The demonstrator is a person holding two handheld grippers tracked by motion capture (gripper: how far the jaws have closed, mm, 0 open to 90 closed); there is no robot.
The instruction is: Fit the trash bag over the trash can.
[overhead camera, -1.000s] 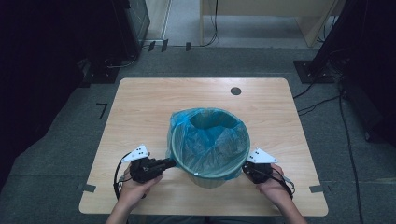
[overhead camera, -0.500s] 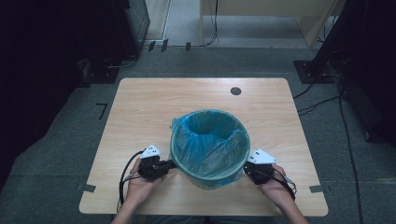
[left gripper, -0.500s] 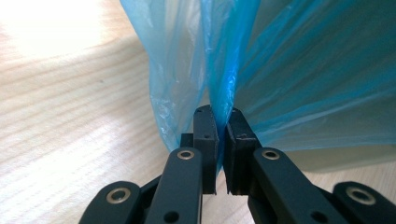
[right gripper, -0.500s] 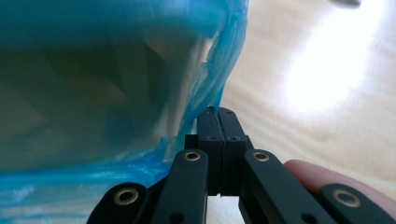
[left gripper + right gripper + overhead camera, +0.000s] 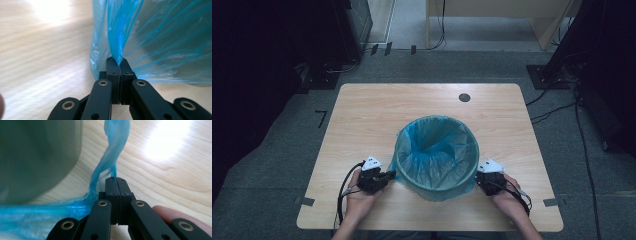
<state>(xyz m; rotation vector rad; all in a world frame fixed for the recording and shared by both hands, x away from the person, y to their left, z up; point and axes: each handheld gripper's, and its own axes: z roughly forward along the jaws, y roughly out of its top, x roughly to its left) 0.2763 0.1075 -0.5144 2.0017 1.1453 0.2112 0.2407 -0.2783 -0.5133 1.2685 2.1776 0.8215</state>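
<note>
Two hand-held grippers, one item. Item: blue plastic bin liner (image 5: 434,150), fitted inside a round grey-green waste bin (image 5: 437,190) and folded out over its rim; bin stands on the near middle of the wooden desk (image 5: 362,115).

Left hand-held gripper (image 5: 388,175): jaws together, clamped on a pinched fold of the liner's skirt (image 5: 117,50) at the bin's left side, low down near the desk top.

Right hand-held gripper (image 5: 478,179): jaws together, clamped on a twisted strand of the liner (image 5: 112,152) at the bin's right side, just above the desk.

Handling, as judged: film is thin, very light, soft and limp; it bunches into ropes where pinched and will likely stretch or tear under a sharp pull. Probably slick, so a gathered fold holds better than a single layer. Bin looks stiff and light; it may lift or slide if the liner is dragged.

Where to take hold: overhanging skirt at opposite sides, below the rim, pulling evenly on both.

Other: dark round grommet (image 5: 464,97) at the desk's far edge.
</note>
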